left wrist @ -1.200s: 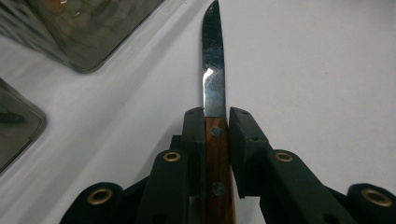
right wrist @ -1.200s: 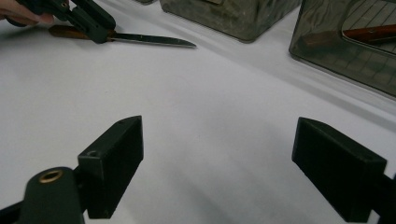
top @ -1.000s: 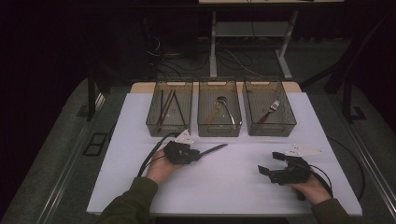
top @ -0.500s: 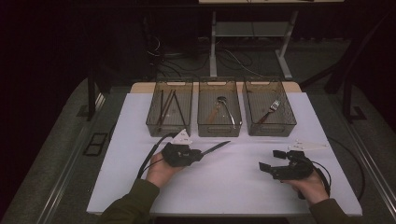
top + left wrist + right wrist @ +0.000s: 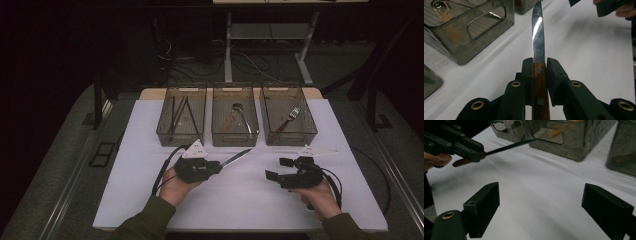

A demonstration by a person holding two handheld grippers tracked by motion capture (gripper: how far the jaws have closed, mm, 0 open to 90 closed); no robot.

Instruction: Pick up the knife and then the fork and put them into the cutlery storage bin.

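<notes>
The left claw is clamped on the wooden handle of a knife; in the left gripper view the two black pads press the handle from both sides, just below where the steel blade begins. The knife sits a little in front of the middle basket, its blade pointing up and to the right toward that basket's front wall, with the tip close to it but not touching as far as I can tell. The blade looks lifted off the white surface.

To the right of the knife, well apart from it, the right claw stands wide open with nothing between its pads, though its jaws have just been closing a touch. In the right gripper view, its two pads frame bare white surface.

The middle basket has two more baskets beside it in a row: the left one holds dark sticks, the right one a fork. The middle basket itself holds a spoon.
</notes>
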